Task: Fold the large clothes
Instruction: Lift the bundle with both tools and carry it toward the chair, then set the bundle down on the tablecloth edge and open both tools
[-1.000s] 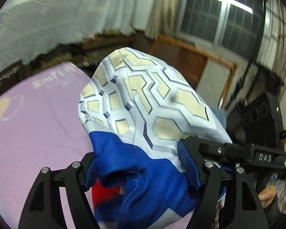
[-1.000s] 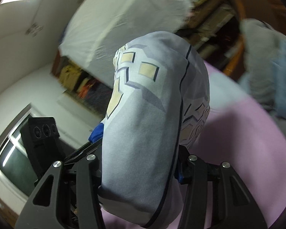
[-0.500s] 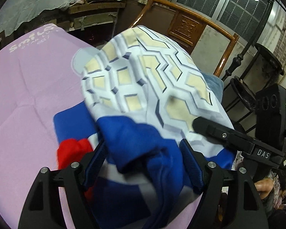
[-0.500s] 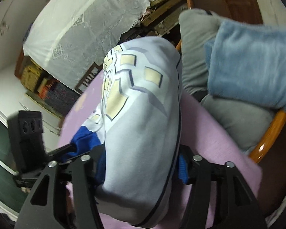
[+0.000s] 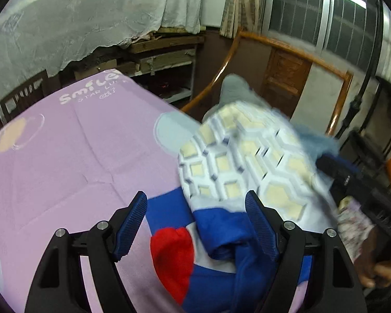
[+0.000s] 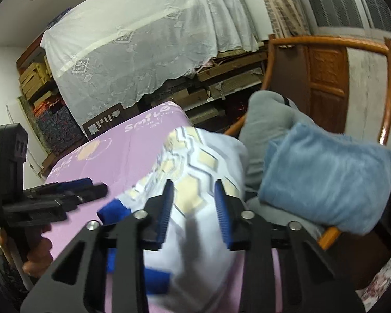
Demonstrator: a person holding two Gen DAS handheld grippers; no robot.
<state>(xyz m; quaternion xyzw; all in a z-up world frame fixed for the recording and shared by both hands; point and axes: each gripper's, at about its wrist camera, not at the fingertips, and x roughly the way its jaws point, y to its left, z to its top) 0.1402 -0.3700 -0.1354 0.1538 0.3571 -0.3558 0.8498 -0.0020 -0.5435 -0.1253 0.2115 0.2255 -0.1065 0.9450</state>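
The garment is white with a yellow-and-grey hexagon print, plus blue and red parts. It lies bunched on the pink sheet near its right edge. My left gripper is open, its blue pads apart on either side of the blue and red fabric, holding nothing. In the right wrist view the garment lies under my right gripper, which is open with its pads apart above the cloth. The left gripper shows at the left of the right wrist view.
A wooden chair stands at the bed's right side with a grey cushion and a blue fluffy cushion on it. A white lace cover hangs over shelves behind the bed. A barred window is at the right.
Both grippers held the garment up off the bed earlier. Now both have opened and the garment has dropped onto the pink sheet.
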